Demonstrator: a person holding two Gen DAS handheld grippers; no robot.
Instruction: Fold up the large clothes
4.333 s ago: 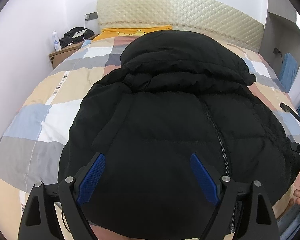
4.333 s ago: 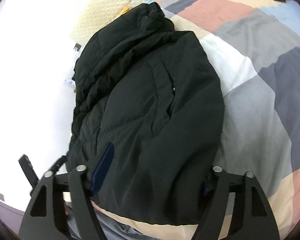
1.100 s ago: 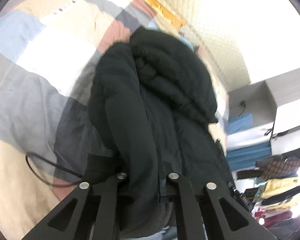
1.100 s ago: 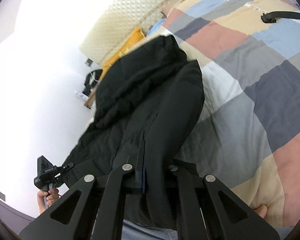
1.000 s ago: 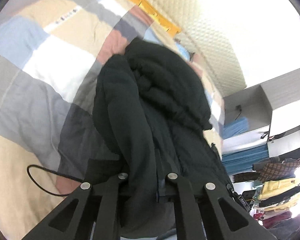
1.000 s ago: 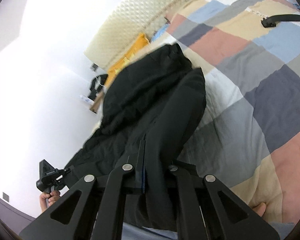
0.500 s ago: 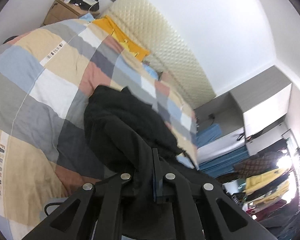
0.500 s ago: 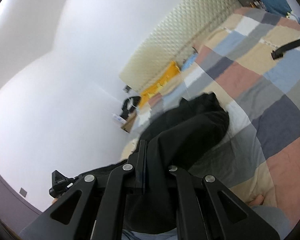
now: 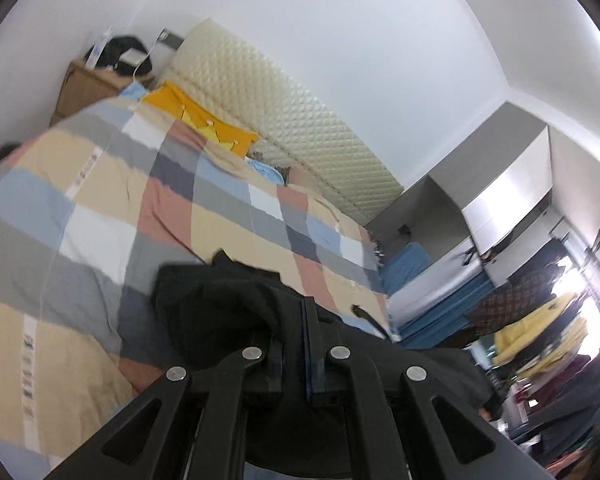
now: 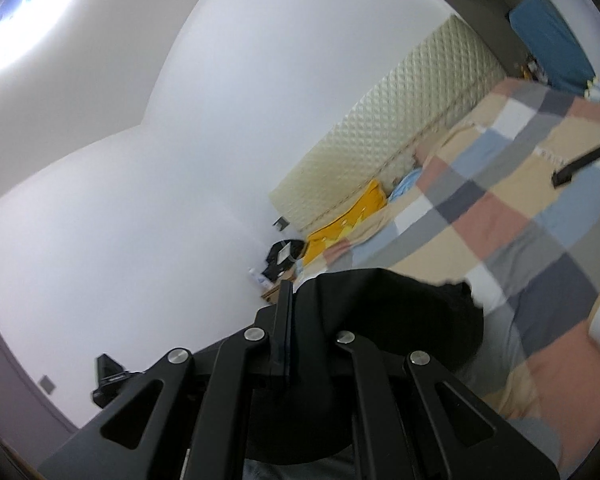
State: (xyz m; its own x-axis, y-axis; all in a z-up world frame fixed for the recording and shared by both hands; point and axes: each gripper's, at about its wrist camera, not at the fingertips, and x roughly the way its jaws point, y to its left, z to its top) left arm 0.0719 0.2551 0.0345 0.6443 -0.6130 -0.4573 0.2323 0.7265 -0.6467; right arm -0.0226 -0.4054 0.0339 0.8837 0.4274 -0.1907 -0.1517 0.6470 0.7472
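Note:
A black puffer jacket (image 9: 220,304) hangs lifted above the checked bedspread (image 9: 100,208), bunched under both grippers. My left gripper (image 9: 306,328) is shut on the jacket's hem, black fabric pressed between its blue pads. In the right wrist view my right gripper (image 10: 290,320) is shut on another part of the jacket (image 10: 400,312), which droops toward the bedspread (image 10: 520,220). The other gripper (image 10: 108,378) shows small at the lower left, held up in front of the wall. Most of the jacket is hidden behind the gripper bodies.
A quilted cream headboard (image 9: 300,120) and a yellow pillow (image 9: 196,114) lie at the bed's far end. A wooden nightstand (image 9: 88,84) carries a black bag. A black strap (image 10: 584,162) lies on the bedspread. Clothes hang on a rack (image 9: 540,328) at the right.
Both grippers have risen, carrying the jacket's hem off the bed. Both views have tilted up toward the walls. More bedspread shows where the jacket lay.

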